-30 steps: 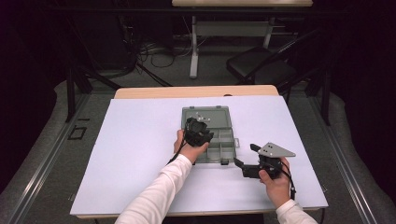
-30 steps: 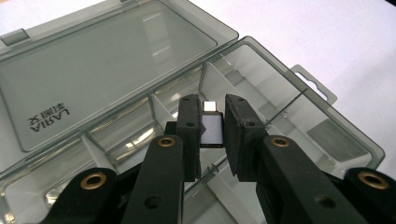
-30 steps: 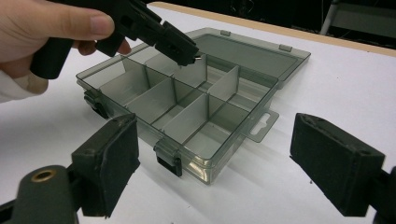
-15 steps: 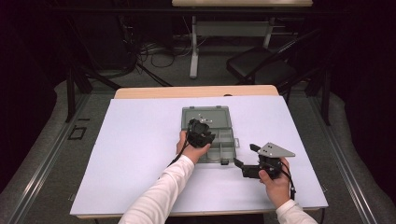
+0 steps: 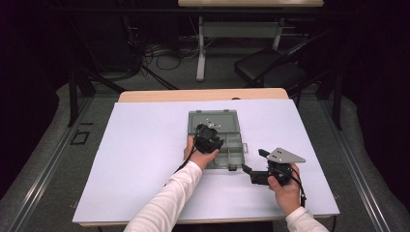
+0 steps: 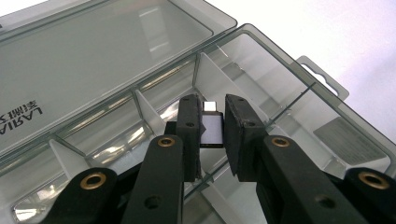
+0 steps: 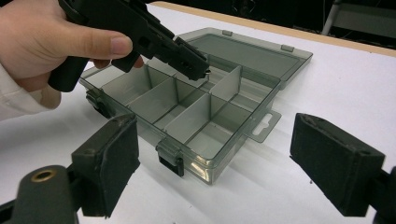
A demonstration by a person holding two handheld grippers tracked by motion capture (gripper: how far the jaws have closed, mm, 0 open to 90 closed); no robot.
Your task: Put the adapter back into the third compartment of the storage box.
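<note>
Two grippers are working at a white table top (image 5: 145, 159), one in each of the person's hands; the left gripper (image 6: 212, 128) is hovering over an open, smoky-clear organiser box (image 5: 232, 145) and is pinching a small flat adapter (image 6: 211, 126), silver at its tip and dark below, between its two black pads, which are standing narrow and pressing on the piece from both sides; in the left gripper view the adapter is hanging above the box's divided compartments, near a white divider, with the box's lid (image 6: 93, 60) lying flat and open behind it, some printed lettering showing on that lid; in the right gripper view the left gripper (image 7: 196, 67) is tilting down over the back row of compartments, close to the hinge side, though whether the piece is touching the floor of a compartment I cannot tell; the right gripper (image 5: 251, 174) is resting just beside the box's near right corner, its jaws standing wide with nothing between them, and it is pointing toward the box's front wall, where two dark latches (image 7: 170, 158) and a clear hang tab (image 7: 264, 126) are showing; the box is sitting near the middle of the table, slightly toward the far edge.
</note>
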